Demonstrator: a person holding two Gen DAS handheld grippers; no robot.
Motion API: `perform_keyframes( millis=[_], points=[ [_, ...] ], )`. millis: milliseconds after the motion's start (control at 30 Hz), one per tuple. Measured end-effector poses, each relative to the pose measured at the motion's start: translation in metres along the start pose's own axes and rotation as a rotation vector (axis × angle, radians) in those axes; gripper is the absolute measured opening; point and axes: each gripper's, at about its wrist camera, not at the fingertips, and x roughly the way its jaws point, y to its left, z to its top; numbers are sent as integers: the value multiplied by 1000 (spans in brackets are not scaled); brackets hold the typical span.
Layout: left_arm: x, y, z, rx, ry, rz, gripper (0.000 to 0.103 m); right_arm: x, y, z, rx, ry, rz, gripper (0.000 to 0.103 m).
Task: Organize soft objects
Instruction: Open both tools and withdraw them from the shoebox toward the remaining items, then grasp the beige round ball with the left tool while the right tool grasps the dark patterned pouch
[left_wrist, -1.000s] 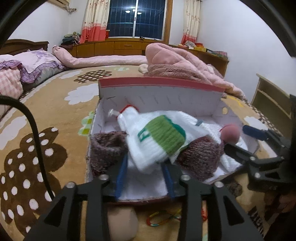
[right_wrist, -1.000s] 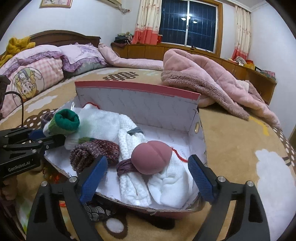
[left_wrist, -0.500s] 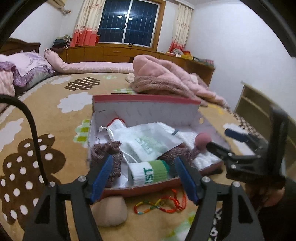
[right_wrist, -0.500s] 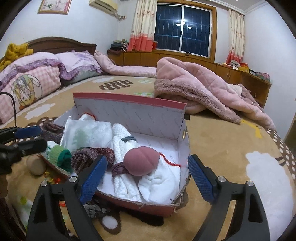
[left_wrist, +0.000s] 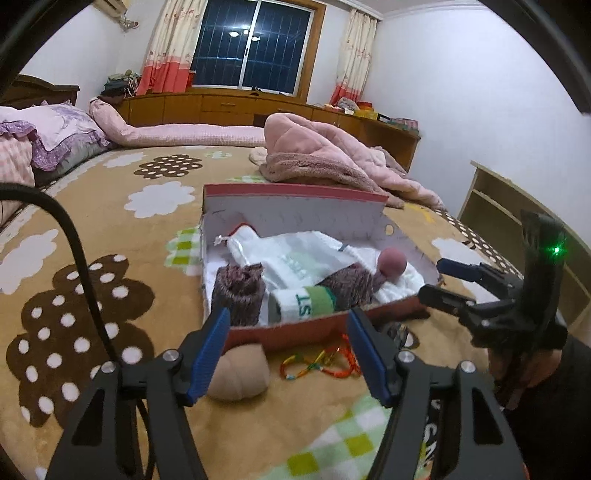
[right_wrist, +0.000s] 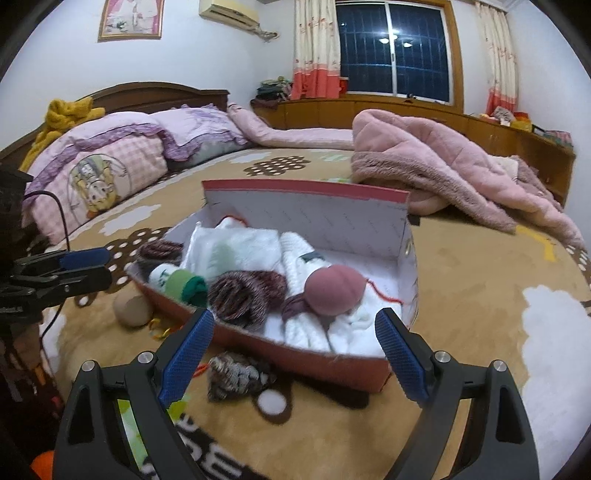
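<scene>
A red cardboard box (left_wrist: 295, 192) with a white inside sits on the bed's brown blanket. In it lie a rolled white-and-green sock (left_wrist: 301, 304) at the front wall, two maroon knit rolls (left_wrist: 240, 291), a white drawstring bag (left_wrist: 280, 251), white knits and a pink ball (left_wrist: 392, 262). My left gripper (left_wrist: 286, 325) hovers just in front of the box; its jaws are closing with nothing between them. My right gripper (right_wrist: 294, 321) stands open and empty before the box (right_wrist: 306, 188), facing the pink ball (right_wrist: 334, 290). Each gripper shows in the other's view: right gripper (left_wrist: 434, 277), left gripper (right_wrist: 107, 266).
Outside the box lie a beige soft ball (left_wrist: 238, 373), a colourful cord (left_wrist: 321, 365) and a dark patterned sock (right_wrist: 236, 373). A pink fleece garment (right_wrist: 424, 158) is heaped behind the box. Pillows (right_wrist: 110, 162) sit at the far left, a wooden shelf (left_wrist: 517, 221) at the right.
My left gripper let go of the white-and-green sock, which now lies in the box at its front wall. Both grippers drew back from the box; the left also rose.
</scene>
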Motion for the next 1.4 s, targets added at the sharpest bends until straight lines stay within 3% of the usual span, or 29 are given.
perform_keyframes(
  millis=[200, 333, 633, 1100, 1233, 1400],
  points=[
    [0, 6, -11, -11, 38, 15, 63, -7, -4, -12, 19, 32, 36, 91],
    [0, 6, -27, 48, 63, 68, 49, -12, 2, -23, -31, 45, 42, 91],
    [-7, 6, -44, 91, 70, 60, 49, -19, 13, -46, -158, 69, 31, 91],
    [-3, 10, -37, 33, 78, 17, 49, -14, 23, -45, -158, 81, 69, 91],
    [3, 13, -30, -13, 84, 5, 58, -13, 26, -41, -142, 77, 98, 91],
    [17, 9, -27, 15, 95, 48, 58, -11, 30, -41, -132, 85, 128, 91]
  ],
)
